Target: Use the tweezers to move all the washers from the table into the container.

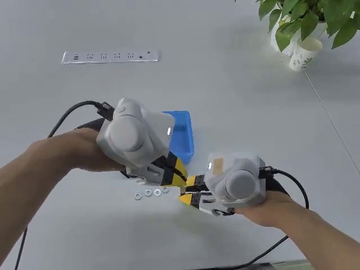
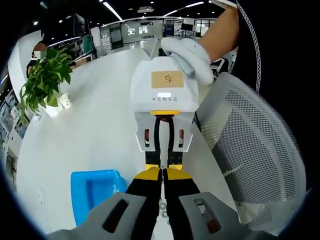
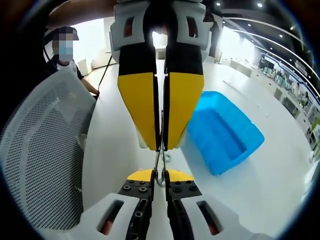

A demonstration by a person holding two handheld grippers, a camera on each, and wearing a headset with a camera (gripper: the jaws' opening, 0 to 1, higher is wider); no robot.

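Several small metal washers point(image 1: 152, 193) lie in a row on the white table, just in front of the blue container point(image 1: 184, 138). My left gripper point(image 1: 179, 175) and right gripper point(image 1: 188, 197) meet tip to tip beside the washers. In the right gripper view the thin metal tweezers point(image 3: 159, 155) run from the left gripper's point(image 3: 160, 145) shut yellow jaws down into my right gripper's point(image 3: 159, 176) jaws, which are also shut on them. The blue container point(image 3: 222, 132) lies to the right there. In the left gripper view my left gripper point(image 2: 163, 175) faces the right gripper's white body, with washers point(image 2: 162, 205) below.
A white power strip point(image 1: 110, 57) lies at the back left of the table. A potted plant point(image 1: 304, 22) stands at the back right. A white mesh chair point(image 3: 40, 145) is close by the table's near edge, and a person sits behind it.
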